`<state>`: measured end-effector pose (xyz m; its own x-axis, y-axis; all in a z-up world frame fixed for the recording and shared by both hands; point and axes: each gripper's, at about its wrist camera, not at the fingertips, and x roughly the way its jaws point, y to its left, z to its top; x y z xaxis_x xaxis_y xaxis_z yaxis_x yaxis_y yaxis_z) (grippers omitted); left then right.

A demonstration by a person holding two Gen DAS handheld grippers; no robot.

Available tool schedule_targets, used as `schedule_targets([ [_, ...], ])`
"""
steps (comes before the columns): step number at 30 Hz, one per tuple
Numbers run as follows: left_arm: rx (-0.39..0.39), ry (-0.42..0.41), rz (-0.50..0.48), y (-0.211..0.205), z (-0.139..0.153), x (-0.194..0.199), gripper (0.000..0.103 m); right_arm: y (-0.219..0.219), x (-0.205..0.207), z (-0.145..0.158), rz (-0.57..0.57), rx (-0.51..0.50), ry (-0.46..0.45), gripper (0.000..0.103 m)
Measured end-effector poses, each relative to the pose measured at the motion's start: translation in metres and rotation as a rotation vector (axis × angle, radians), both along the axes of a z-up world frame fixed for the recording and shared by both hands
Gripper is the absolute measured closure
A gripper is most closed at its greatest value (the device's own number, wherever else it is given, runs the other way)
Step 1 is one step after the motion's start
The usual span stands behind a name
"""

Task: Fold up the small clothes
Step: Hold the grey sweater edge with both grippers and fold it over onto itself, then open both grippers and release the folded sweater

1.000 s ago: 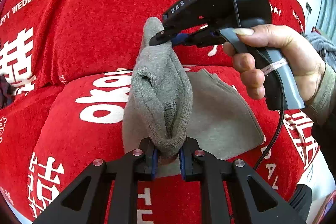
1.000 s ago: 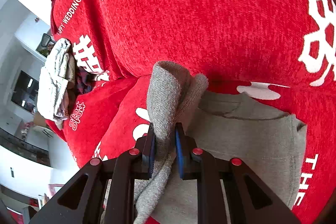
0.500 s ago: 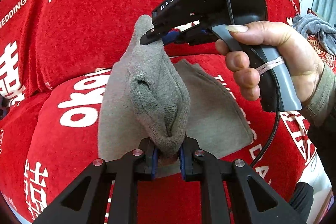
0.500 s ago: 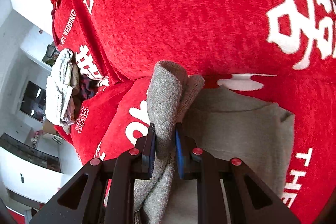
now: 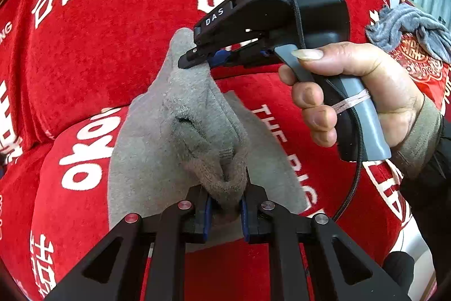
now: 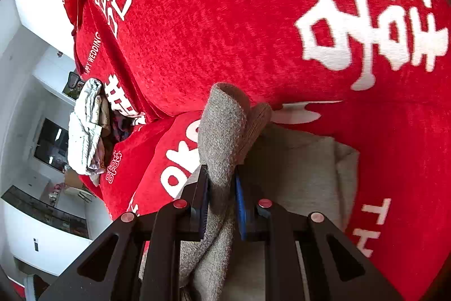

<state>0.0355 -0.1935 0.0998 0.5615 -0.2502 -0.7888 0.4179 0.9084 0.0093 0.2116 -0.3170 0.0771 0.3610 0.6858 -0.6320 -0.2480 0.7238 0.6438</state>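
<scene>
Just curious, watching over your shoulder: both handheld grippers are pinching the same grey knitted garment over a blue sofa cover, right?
Not blue. In the left wrist view the sofa cover is red with white lettering. Both the left gripper and right gripper do pinch the grey knitted garment.

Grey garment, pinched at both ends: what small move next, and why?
Probably lower both ends onto the flat grey layer. The left gripper and right gripper hold the grey garment raised in a fold above the part lying on the red cushion.
</scene>
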Motion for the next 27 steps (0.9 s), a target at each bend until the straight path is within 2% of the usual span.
schedule_targets([
  [5,0.026,-0.005,-0.027,-0.021,-0.004,-0.003,0.086,-0.015,-0.001,-0.005,-0.006,0.004,-0.002,0.085],
  [18,0.097,0.030,-0.039,-0.048,-0.038,-0.004,0.086,-0.039,0.001,-0.044,-0.036,0.003,0.054,0.085],
  [23,0.145,0.018,-0.036,-0.055,-0.054,-0.006,0.085,-0.036,0.006,-0.068,-0.050,-0.082,0.092,0.085],
  [25,0.133,0.023,-0.033,-0.053,-0.056,-0.008,0.079,-0.034,0.006,-0.074,-0.051,-0.104,0.089,0.085],
  [26,0.119,0.034,-0.045,-0.053,-0.056,-0.009,0.064,-0.034,0.006,-0.076,-0.061,-0.100,0.091,0.084],
  [27,0.099,0.045,-0.061,-0.053,-0.054,-0.011,0.037,-0.035,0.005,-0.076,-0.070,-0.096,0.094,0.080],
])
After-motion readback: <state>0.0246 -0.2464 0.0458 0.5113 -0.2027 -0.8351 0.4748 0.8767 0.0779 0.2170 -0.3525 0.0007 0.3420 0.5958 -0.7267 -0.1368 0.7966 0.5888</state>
